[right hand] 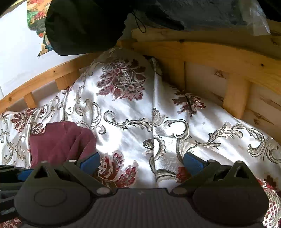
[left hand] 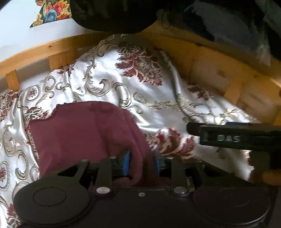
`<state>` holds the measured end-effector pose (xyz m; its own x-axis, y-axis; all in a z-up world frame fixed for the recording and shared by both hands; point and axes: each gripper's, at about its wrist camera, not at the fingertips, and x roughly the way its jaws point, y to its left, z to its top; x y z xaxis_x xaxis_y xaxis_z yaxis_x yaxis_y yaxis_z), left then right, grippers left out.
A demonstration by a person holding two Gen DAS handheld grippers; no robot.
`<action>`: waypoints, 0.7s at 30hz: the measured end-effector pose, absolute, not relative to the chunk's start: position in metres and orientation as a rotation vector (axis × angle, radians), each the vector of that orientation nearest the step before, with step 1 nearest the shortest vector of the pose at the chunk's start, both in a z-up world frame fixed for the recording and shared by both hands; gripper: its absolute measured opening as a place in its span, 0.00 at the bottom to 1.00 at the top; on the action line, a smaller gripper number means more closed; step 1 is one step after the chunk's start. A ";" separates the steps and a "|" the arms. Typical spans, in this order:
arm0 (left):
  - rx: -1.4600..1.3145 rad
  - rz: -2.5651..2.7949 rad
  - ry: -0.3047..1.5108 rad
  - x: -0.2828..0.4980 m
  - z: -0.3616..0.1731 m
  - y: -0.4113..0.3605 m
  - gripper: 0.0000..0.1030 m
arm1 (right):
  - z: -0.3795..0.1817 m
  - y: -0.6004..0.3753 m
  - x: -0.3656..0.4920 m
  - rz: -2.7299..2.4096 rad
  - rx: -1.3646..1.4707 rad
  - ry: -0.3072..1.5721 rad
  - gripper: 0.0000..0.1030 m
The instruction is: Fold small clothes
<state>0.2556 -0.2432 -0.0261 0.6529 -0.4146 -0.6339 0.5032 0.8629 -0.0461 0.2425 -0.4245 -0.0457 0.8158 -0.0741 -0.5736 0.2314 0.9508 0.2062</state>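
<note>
The only writing that can be read is "DAS", pale letters on the black body of the right gripper (left hand: 235, 136) where it juts in from the right edge of the left wrist view; the rest of that body is cut off and slightly blurred.

The left gripper (left hand: 143, 164) has its jaws drawn close together on a fold of the maroon garment (left hand: 84, 136). The cloth bunches between the blue pads (left hand: 126, 163) and covers most of them, so only slivers of blue show. The garment is a soft, matte, wine-coloured piece with a notched edge at its far left corner; it lies flat on the bedspread (left hand: 108, 73) further out and rises in thick rolls toward the jaws. Its near part is hidden behind the gripper housing.

In the right wrist view the right gripper (right hand: 141, 163) has its jaws spread wide with nothing between them, only the bedspread (right hand: 123, 126) below. The maroon garment (right hand: 59, 142) sits at the left, just beside the left-hand blue pad (right hand: 90, 162); whether they touch cannot be told.

The bedspread is glossy white satin with dark red flowers and grey-gold scrolls, rumpled into ridges. A wooden bed frame (right hand: 219, 57) curves behind it. Dark fabric (right hand: 84, 26) hangs at the top, too shadowed to identify, beside a colourful picture (left hand: 52, 10) cut off by the frame edge.
</note>
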 end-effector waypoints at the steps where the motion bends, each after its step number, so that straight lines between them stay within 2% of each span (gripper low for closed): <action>1: 0.132 -0.543 0.679 0.253 -0.024 -0.242 0.47 | -0.047 -0.426 0.243 -0.174 0.282 0.598 1.00; 7: 0.107 -0.621 0.623 0.231 -0.010 -0.234 0.77 | -0.051 -0.439 0.244 -0.229 0.343 0.597 1.00; 11: 0.062 -0.655 0.578 0.216 0.000 -0.218 0.88 | -0.056 -0.442 0.245 -0.250 0.362 0.606 1.00; 13: 0.033 -0.652 0.552 0.210 0.005 -0.206 0.98 | -0.057 -0.440 0.247 -0.258 0.352 0.611 1.00; 21: -0.035 -0.617 0.503 0.197 0.017 -0.161 0.99 | -0.057 -0.424 0.253 -0.275 0.298 0.602 1.00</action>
